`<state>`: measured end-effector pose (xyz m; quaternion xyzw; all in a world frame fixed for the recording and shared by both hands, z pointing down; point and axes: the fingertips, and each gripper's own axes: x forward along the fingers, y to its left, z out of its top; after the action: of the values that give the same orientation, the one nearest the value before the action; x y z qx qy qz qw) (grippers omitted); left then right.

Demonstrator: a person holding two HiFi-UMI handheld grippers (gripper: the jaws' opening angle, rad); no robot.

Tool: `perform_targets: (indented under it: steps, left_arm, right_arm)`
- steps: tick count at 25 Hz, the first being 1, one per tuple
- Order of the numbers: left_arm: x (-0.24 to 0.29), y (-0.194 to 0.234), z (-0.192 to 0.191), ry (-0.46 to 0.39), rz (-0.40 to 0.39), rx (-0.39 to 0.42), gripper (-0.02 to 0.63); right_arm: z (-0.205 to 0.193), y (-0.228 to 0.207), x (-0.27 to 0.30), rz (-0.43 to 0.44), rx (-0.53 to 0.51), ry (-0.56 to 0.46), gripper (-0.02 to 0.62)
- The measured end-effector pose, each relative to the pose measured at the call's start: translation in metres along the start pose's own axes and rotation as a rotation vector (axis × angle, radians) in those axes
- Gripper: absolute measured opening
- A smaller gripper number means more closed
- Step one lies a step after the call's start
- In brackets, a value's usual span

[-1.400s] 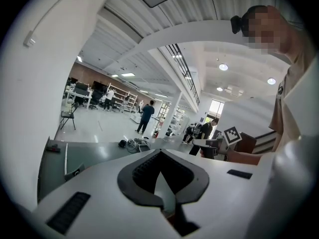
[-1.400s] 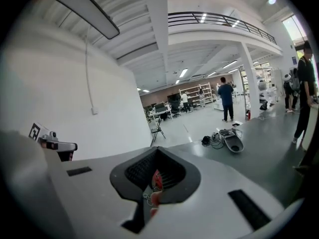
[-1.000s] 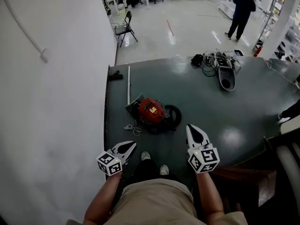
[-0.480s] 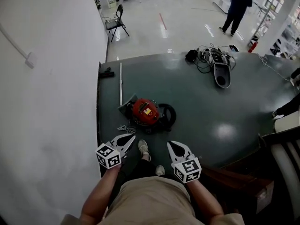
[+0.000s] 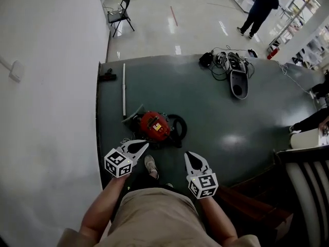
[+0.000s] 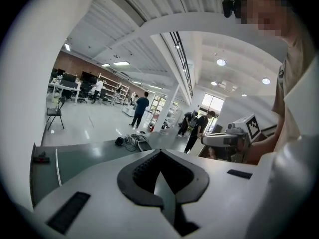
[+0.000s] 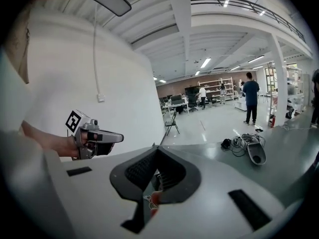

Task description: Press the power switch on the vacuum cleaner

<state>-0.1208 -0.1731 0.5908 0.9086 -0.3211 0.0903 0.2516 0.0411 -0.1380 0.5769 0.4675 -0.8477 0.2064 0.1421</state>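
Approach step, by my judgement: the left hand-held gripper (image 5: 145, 145) and right hand-held gripper (image 5: 189, 155) hovered near the vacuum (image 5: 154, 126), both pressed together and empty; next, one tip would need lowering onto the switch, which I could not pick out.

The round red plastic vacuum cleaner (image 5: 152, 128) is showing a yellow label (image 5: 157, 121), lying on a glossy dark green floor mat (image 5: 221, 115).

I can't pick out the power switch on the vacuum cleaner (image 5: 154, 126) from the head view; it's too small. The right gripper (image 7: 157, 156) hides all but a red sliver of it, and the left gripper (image 6: 160, 158) blocks it completely.
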Motion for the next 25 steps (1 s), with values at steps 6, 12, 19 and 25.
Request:
perform_targets:
  steps: [6, 12, 19, 25]
  left_arm:
    - [0.007, 0.060, -0.007, 0.012, -0.035, 0.017, 0.006]
    - [0.007, 0.104, -0.008, 0.056, -0.077, 0.076, 0.006]
    - [-0.001, 0.138, -0.013, 0.078, -0.102, 0.172, 0.006]
    - [0.000, 0.168, -0.047, 0.054, -0.022, 0.124, 0.006]
  right_arm:
    - [-0.001, 0.011, 0.051, -0.007, -0.066, 0.052, 0.009]
    - [-0.012, 0.018, 0.102, -0.019, -0.061, 0.142, 0.009]
    - [-0.039, 0.013, 0.148, -0.018, -0.164, 0.289, 0.009]
    - [-0.072, -0.001, 0.191, -0.028, -0.255, 0.345, 0.009]
